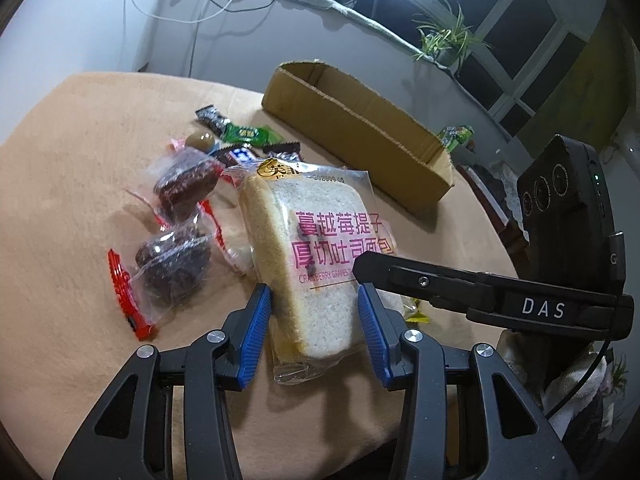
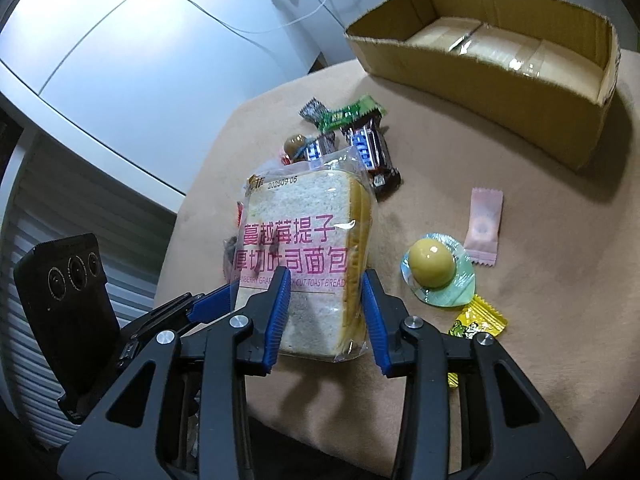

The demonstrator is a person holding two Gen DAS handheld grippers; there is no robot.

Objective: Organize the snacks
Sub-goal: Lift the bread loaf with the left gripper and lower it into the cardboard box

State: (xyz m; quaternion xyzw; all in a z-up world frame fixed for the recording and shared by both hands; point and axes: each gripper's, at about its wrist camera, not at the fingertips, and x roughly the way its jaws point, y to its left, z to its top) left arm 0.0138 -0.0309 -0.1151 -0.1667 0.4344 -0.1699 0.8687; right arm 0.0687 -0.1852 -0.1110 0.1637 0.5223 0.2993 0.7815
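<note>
Left to right across the peach-coloured table cloth (image 1: 80,152):

- Two dark dried-fruit packets (image 1: 176,240), clear wrap with red ends, lying flat left of the bread.
- Cluster of small wrapped sweets and chocolate bars (image 2: 360,148), beyond the bread's far end.
- Bread pack (image 1: 316,264), sliced cranberry toast in clear film with pink lettering. Long axis runs away from the cameras toward the sweets; dated seal at the far end, near end tilted up off the cloth.
- Left gripper (image 1: 316,320), angled downward, blue pads clamped on both sides of the bread pack's near end.
- Right gripper (image 2: 326,312), angled downward beside the left one, jaws likewise pinching the same near end, its finger crossing the left view.
- Jelly cup (image 2: 436,272), pink sachet (image 2: 482,228) and yellow sweet (image 2: 476,320), right of the bread.
- Cardboard box (image 2: 500,80), open-topped, far right, well apart from the bread.
</note>
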